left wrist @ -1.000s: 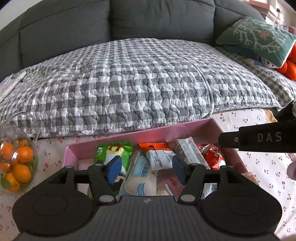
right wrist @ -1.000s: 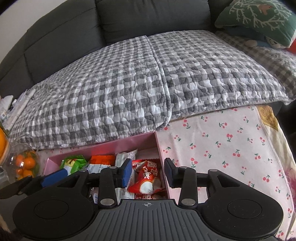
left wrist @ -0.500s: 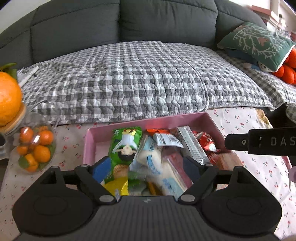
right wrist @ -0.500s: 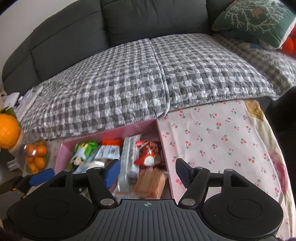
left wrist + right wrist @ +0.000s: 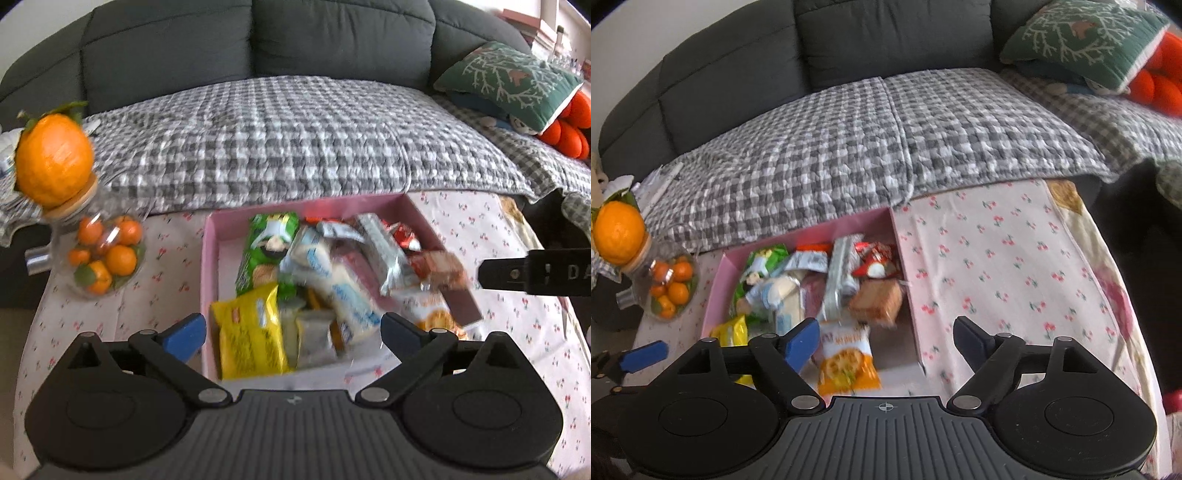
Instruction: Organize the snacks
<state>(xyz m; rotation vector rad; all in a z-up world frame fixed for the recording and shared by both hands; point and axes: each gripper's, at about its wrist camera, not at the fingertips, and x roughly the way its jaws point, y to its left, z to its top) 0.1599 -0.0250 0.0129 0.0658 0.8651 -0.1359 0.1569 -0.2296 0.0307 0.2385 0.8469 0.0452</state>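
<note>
Hovering over the pink box (image 5: 208,258), both hand-held grippers have just been opening: the left hand-held gripper (image 5: 291,332) and right hand-held gripper (image 5: 886,338) stand spread, gripping nothing. Snack packets (image 5: 332,280) lie piled inside the box on the cherry-print worktop (image 5: 997,258), with the orange jar (image 5: 99,254) just left of the box.
</note>
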